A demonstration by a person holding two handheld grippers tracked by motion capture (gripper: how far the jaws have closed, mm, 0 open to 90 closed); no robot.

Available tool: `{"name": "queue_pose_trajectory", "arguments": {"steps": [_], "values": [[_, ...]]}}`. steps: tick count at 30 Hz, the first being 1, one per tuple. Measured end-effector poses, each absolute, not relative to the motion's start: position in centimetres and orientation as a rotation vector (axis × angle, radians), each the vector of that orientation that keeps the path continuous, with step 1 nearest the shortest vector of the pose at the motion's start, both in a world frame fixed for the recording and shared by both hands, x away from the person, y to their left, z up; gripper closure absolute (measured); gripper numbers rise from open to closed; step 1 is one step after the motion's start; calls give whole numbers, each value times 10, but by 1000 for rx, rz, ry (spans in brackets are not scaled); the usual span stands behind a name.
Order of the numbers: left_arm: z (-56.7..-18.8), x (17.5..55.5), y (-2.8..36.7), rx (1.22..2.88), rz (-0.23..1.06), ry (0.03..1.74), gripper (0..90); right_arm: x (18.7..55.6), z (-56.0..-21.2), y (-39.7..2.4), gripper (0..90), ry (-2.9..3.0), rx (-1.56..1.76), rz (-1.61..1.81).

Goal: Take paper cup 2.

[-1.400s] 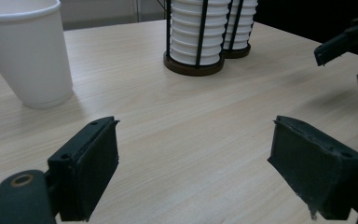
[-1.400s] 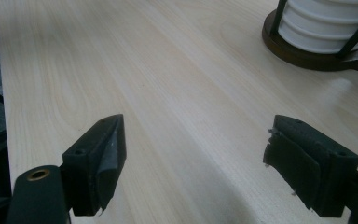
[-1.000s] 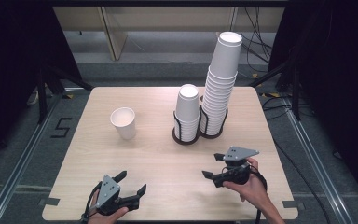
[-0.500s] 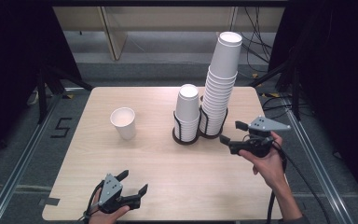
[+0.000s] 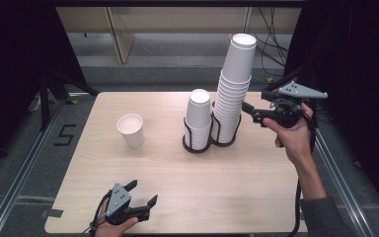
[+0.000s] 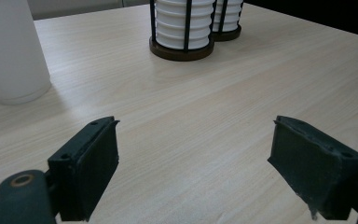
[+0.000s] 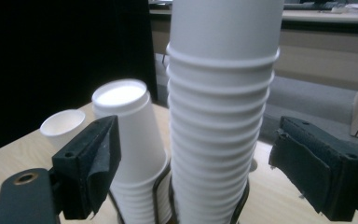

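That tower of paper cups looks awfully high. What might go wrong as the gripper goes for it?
1. The tall stack rises far above its wire holder and leans slightly, so a sideways nudge from the right gripper could topple it.
2. The short stack stands right beside it and might get knocked.
3. The open jaws could squeeze several nested cups, lifting more than one.

The high view looks forward and down from above the person's side onto the whole table (image 5: 256, 187). The left gripper view sits low over the near edge, looking across the wood between its own fingers (image 6: 91, 175) — a single cup (image 6: 9, 51) off beyond the left finger, the short stack (image 6: 182, 25) ahead. The right gripper view is raised and close — the tall stack (image 7: 219, 116) stands between its fingers (image 7: 93, 163). All three views share both stacks.
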State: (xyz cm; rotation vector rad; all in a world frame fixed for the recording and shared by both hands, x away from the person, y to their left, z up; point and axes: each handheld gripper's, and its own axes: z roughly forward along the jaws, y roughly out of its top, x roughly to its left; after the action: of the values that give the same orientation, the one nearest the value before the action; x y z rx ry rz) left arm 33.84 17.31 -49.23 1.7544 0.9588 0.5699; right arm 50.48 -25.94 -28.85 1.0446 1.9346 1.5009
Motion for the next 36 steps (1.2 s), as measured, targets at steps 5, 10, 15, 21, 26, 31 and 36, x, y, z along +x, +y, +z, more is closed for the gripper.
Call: {"name": "queue_pose_trajectory", "arguments": {"steps": [5, 10, 15, 21, 26, 31, 36], "values": [[-493, 339, 173, 1757, 563, 955, 146, 521, -270, -251, 158, 1916, 1038, 1488], [-493, 340, 174, 1755, 565, 959, 146, 534, -257, -245, 157, 1901, 1035, 1501], [-493, 341, 174, 1752, 562, 963, 146, 544, -246, -242, 154, 1899, 1041, 1496], [-494, 341, 173, 1750, 558, 960, 146, 557, -237, -236, 154, 1893, 1053, 1479], [-494, 341, 173, 1750, 551, 956, 146, 567, -235, -230, 155, 1883, 1055, 1470], [-493, 340, 172, 1759, 551, 957, 146, 577, -234, -222, 149, 1878, 1074, 1447], [-494, 340, 172, 1759, 549, 958, 146, 588, -233, -218, 151, 1872, 1079, 1451]]}}
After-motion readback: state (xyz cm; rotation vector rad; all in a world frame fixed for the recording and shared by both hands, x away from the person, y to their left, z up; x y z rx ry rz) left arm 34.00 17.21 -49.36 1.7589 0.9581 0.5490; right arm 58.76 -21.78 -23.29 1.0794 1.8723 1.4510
